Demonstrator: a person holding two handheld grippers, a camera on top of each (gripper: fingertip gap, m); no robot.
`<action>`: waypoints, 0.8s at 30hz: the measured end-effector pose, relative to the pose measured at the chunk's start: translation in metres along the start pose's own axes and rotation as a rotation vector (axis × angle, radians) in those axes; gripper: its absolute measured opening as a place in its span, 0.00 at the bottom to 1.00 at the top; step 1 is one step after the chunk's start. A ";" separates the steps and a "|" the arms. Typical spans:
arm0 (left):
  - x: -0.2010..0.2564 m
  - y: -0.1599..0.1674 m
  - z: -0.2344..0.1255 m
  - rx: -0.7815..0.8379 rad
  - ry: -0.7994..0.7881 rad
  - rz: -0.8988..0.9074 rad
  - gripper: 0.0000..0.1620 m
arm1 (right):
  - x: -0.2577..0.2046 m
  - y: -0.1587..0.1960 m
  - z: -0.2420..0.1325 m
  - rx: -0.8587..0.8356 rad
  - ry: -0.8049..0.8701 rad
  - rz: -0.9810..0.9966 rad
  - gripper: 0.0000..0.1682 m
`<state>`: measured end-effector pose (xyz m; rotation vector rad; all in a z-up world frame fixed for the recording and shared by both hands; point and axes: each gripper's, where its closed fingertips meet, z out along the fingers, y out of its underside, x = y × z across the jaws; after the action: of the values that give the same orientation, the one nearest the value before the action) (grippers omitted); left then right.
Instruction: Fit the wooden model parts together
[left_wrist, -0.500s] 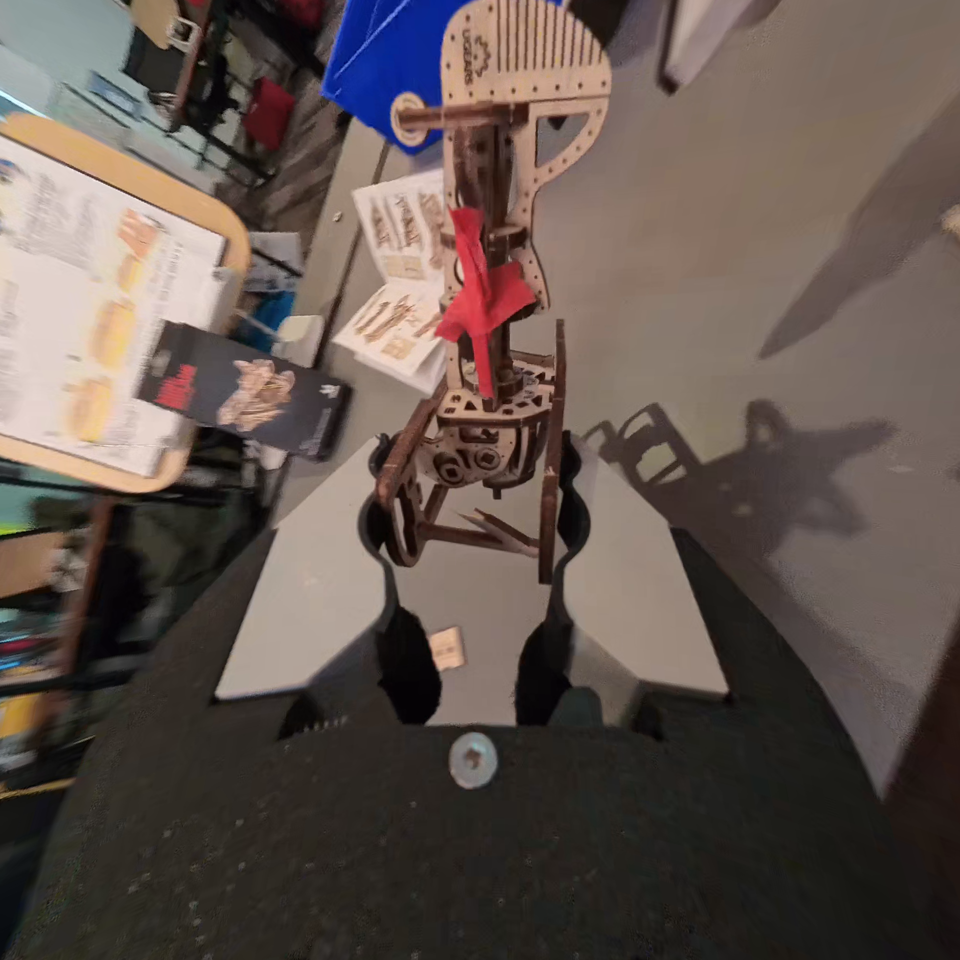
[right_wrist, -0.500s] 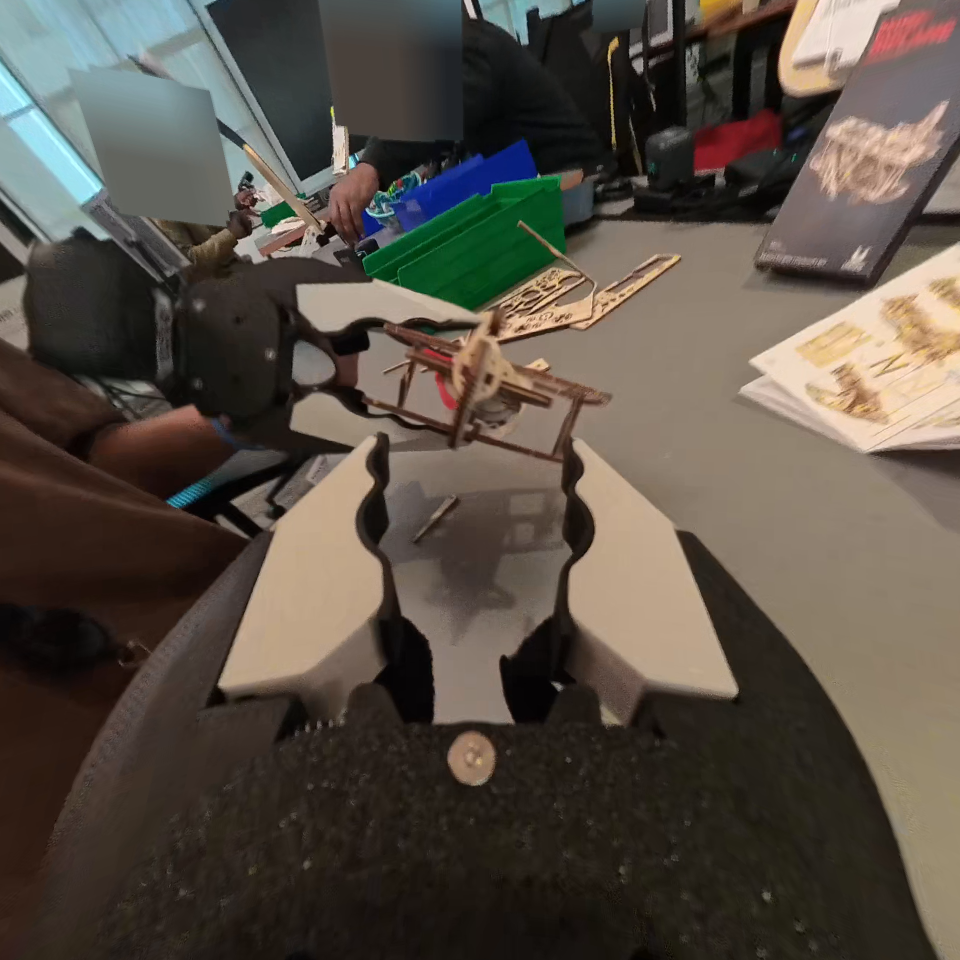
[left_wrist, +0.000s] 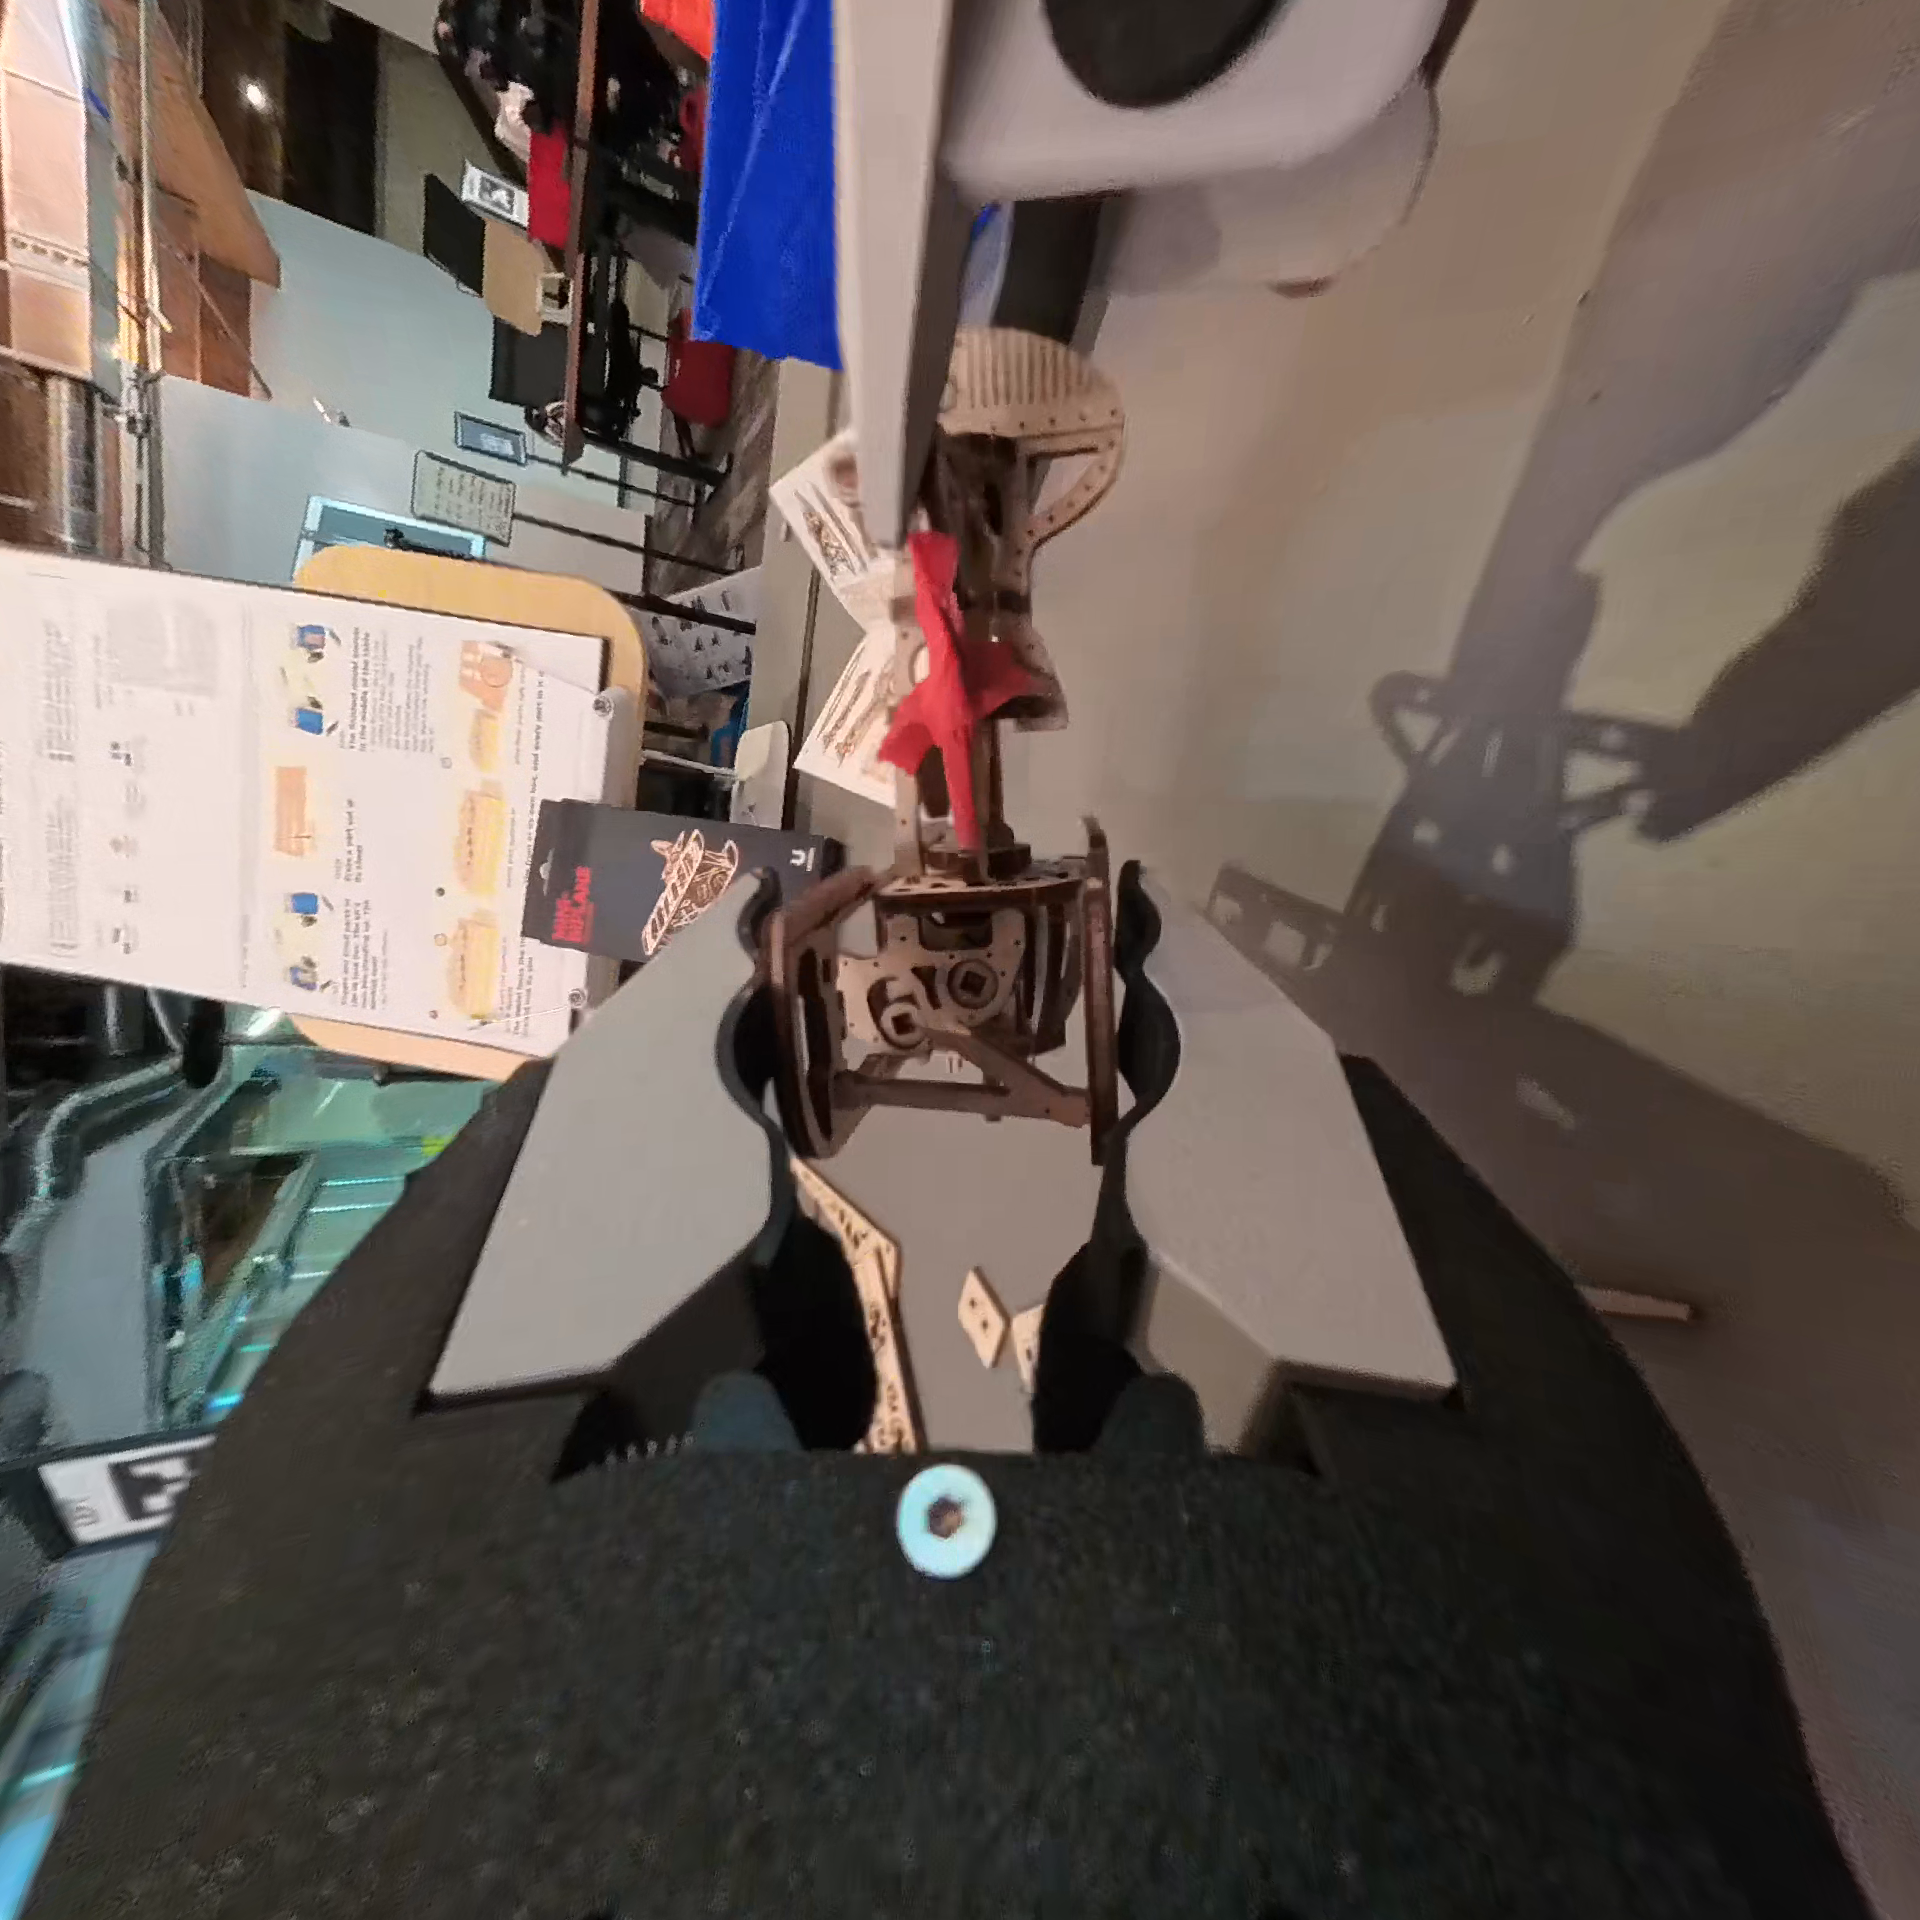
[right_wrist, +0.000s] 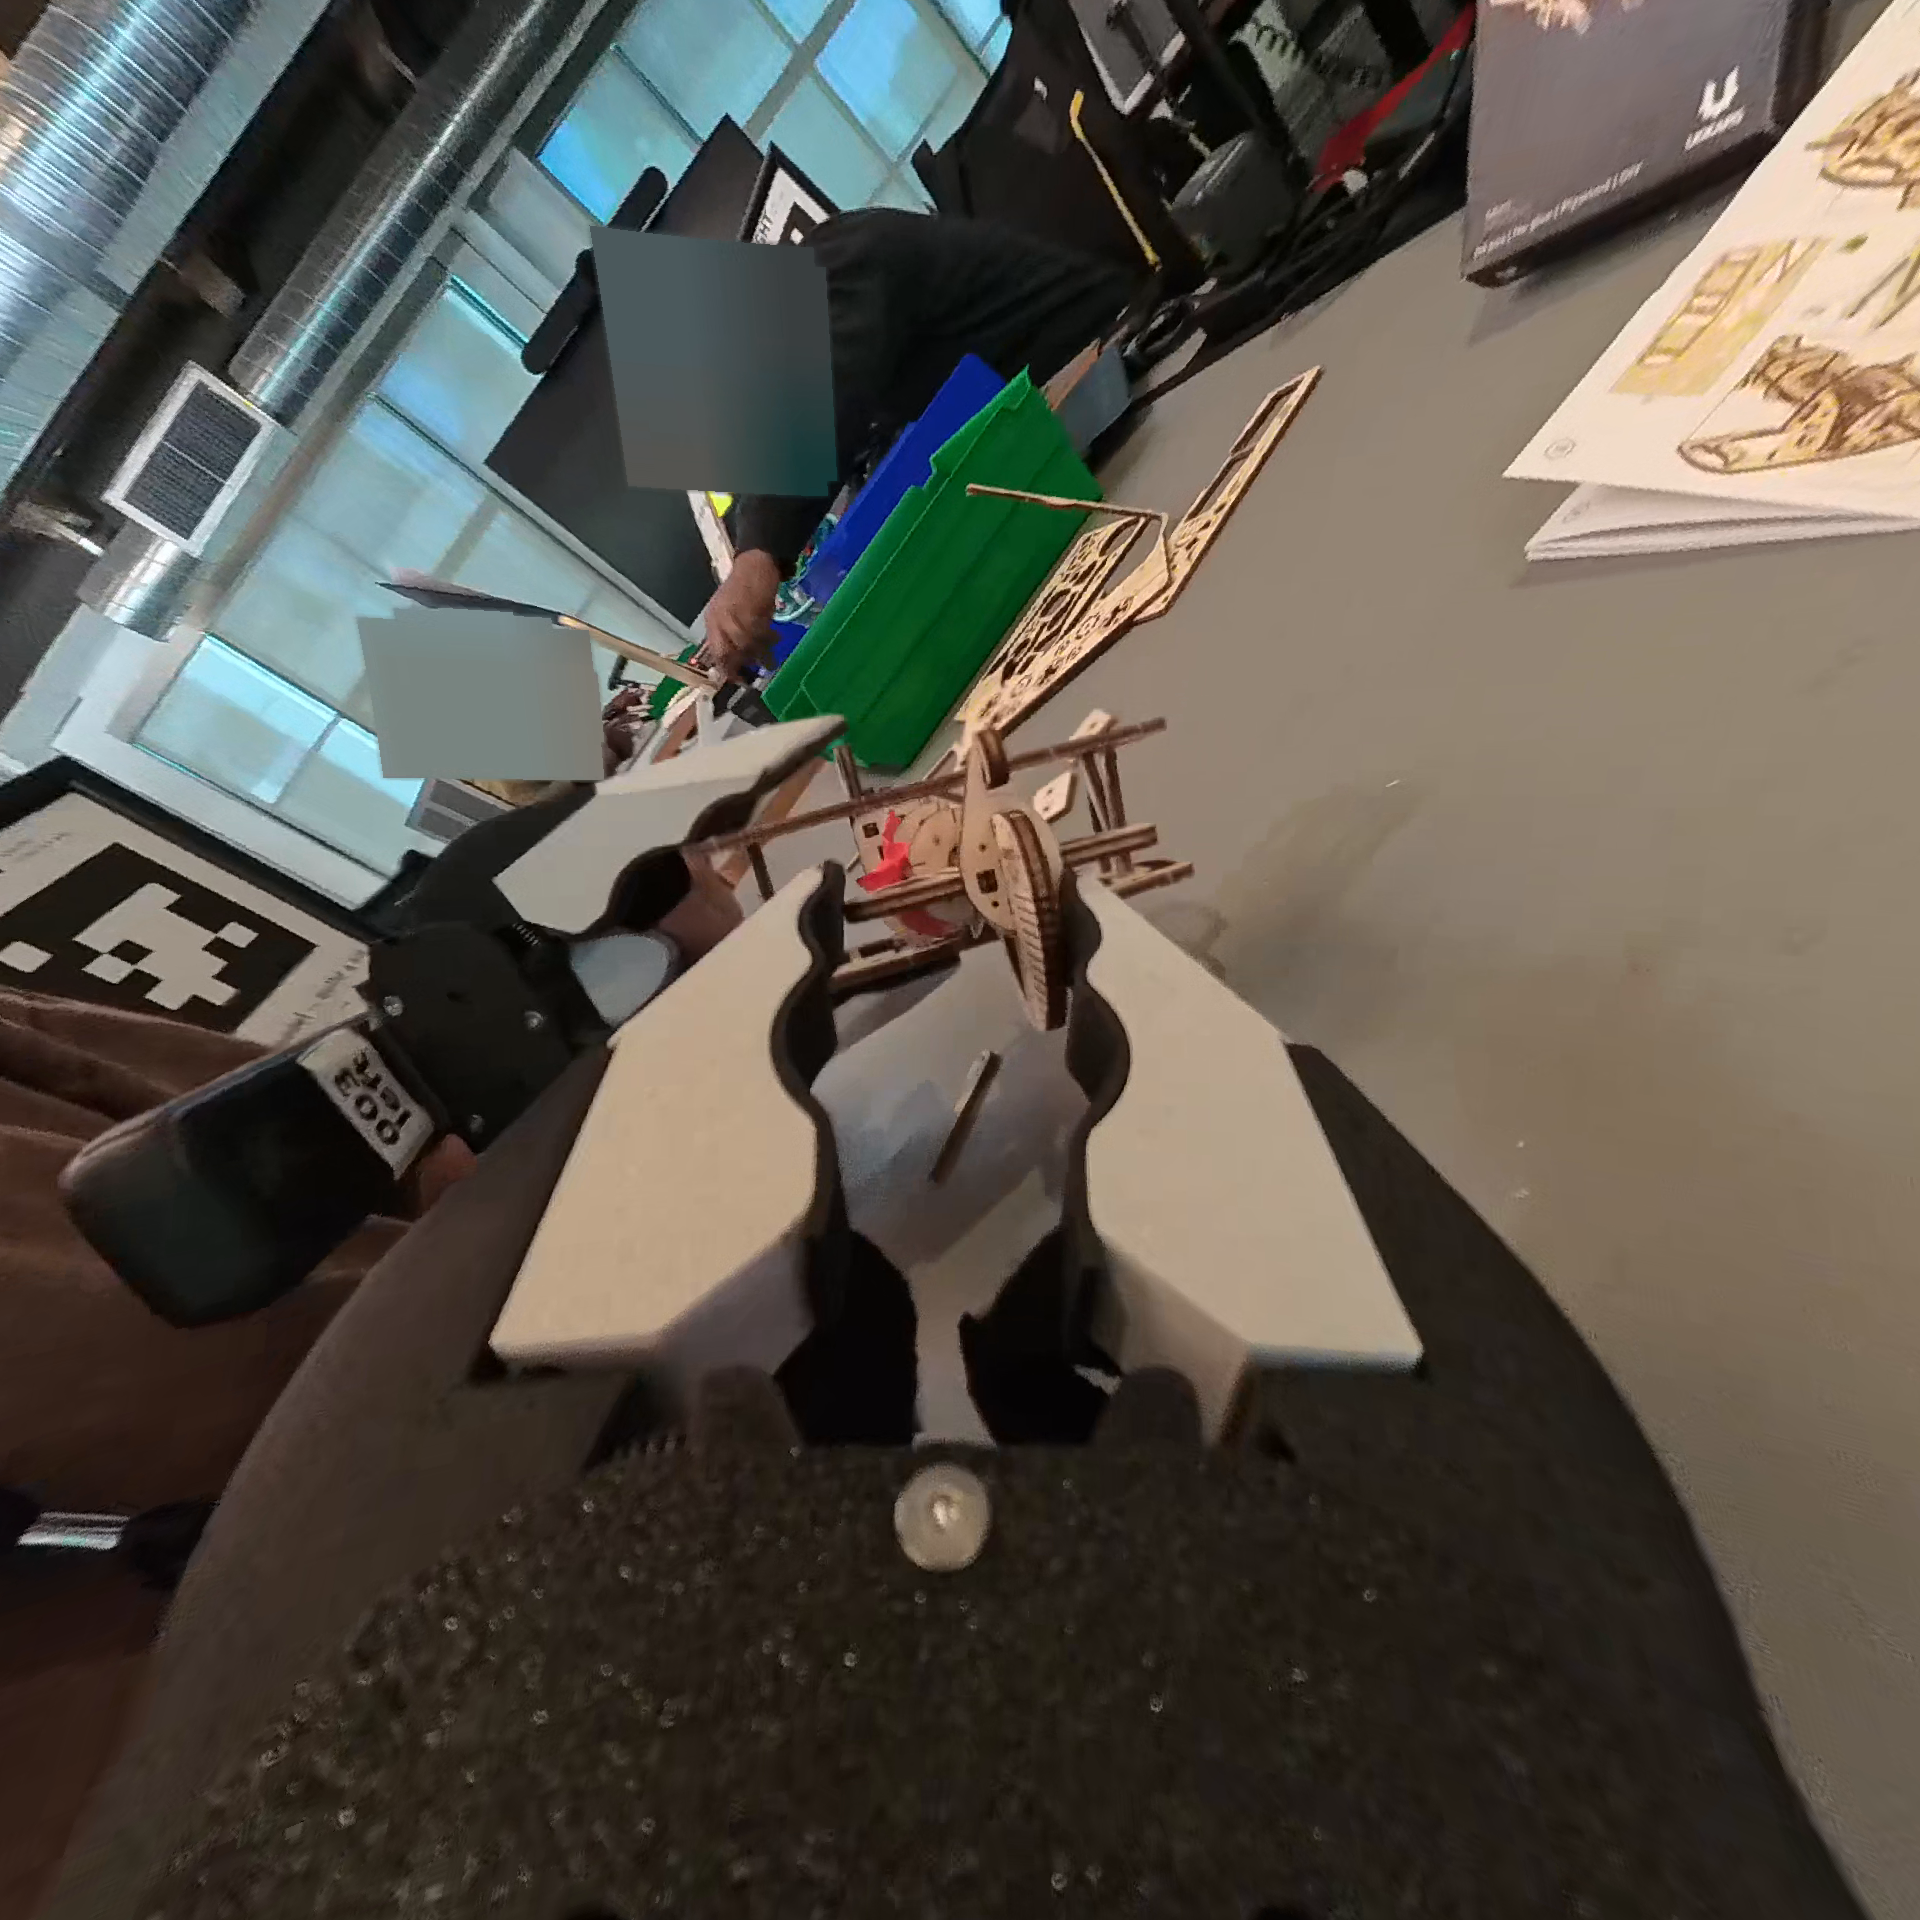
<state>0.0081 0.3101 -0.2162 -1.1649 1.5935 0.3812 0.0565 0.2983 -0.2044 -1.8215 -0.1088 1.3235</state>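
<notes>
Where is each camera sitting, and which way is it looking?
Left wrist view: sits on the left tool, looking along its fingers at the wooden model clamped between them; the right tool pokes in from above.
Right wrist view: sits on the right tool, looking across the grey table at the model's tail end between its fingers; the left tool and a brown sleeve show on the left.
Both views share the model and its red piece.

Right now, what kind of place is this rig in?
Probably a shared workshop or lab. A grey table carries cut-out wood sheets, an instruction booklet and parts bins. Another person works at the far end, under exposed ducting.
</notes>
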 end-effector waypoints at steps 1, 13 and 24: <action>-0.002 0.000 -0.001 0.008 -0.008 -0.031 0.38 | 0.000 0.000 0.000 -0.007 -0.015 0.024 0.23; 0.011 0.000 -0.011 0.124 0.056 -0.064 0.37 | 0.004 0.008 -0.014 -0.115 -0.143 0.189 0.22; -0.016 0.020 -0.009 0.091 0.073 -0.356 0.36 | -0.001 0.060 -0.072 -0.430 0.023 -0.380 0.30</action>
<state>-0.0142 0.3210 -0.2053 -1.3734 1.4129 0.0340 0.0911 0.2185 -0.2386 -2.0366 -0.7389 1.0605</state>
